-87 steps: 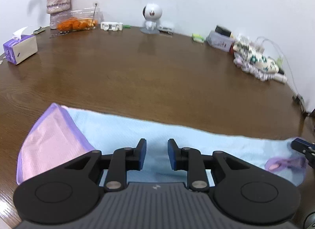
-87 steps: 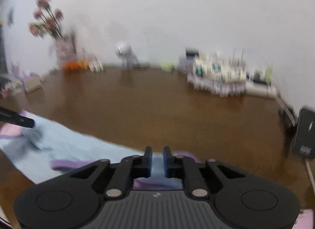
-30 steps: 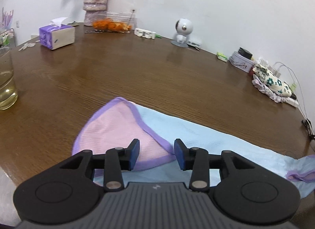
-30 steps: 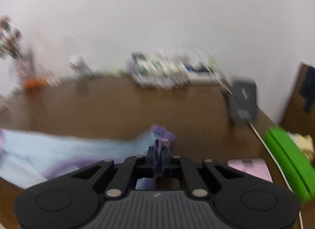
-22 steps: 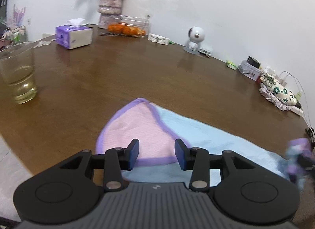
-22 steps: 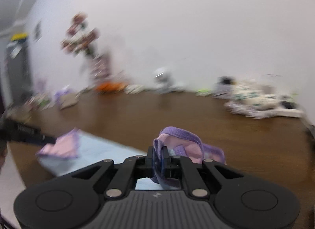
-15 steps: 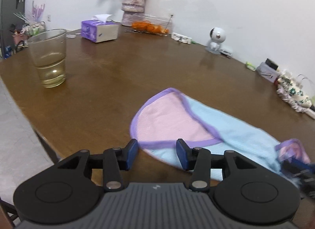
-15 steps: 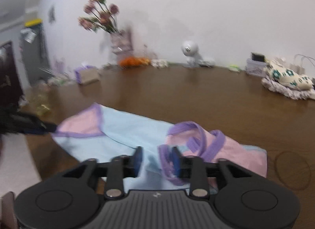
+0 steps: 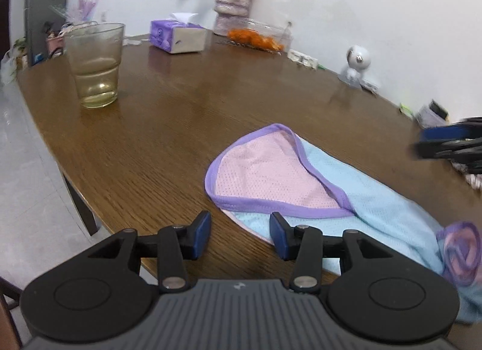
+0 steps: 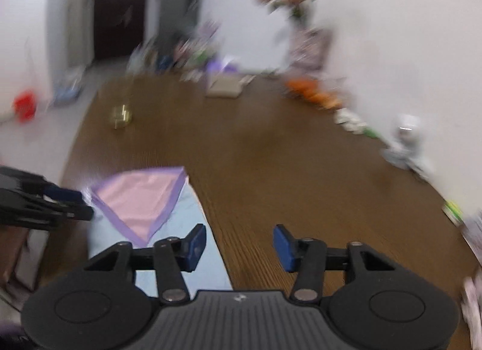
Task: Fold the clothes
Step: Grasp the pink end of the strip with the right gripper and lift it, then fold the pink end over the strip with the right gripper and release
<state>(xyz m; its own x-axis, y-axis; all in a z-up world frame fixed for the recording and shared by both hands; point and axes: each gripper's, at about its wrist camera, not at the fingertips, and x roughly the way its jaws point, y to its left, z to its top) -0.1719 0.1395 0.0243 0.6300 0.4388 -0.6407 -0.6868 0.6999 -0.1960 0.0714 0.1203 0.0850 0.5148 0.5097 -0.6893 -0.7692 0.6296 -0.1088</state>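
**One garment, two empty grippers**

One brown wooden table filled both views. On it, near the front edge, lay the single garment, light blue mesh with a pink panel edged in purple folded across its left end; its far end was bunched into a purple-trimmed lump at the right of the left wrist view. Two grippers were in play. The left gripper hovered just above the garment's near corner, jaws parted about halfway with nothing between them. The right gripper hung over the blue cloth and bare wood; its jaws had just been opening, stood about half apart, and held nothing. Further back stood one flower vase, one drinking glass with a little yellowish liquid, one purple tissue box, one clear container of orange pieces and one small white round camera. The right wrist view was blurred.
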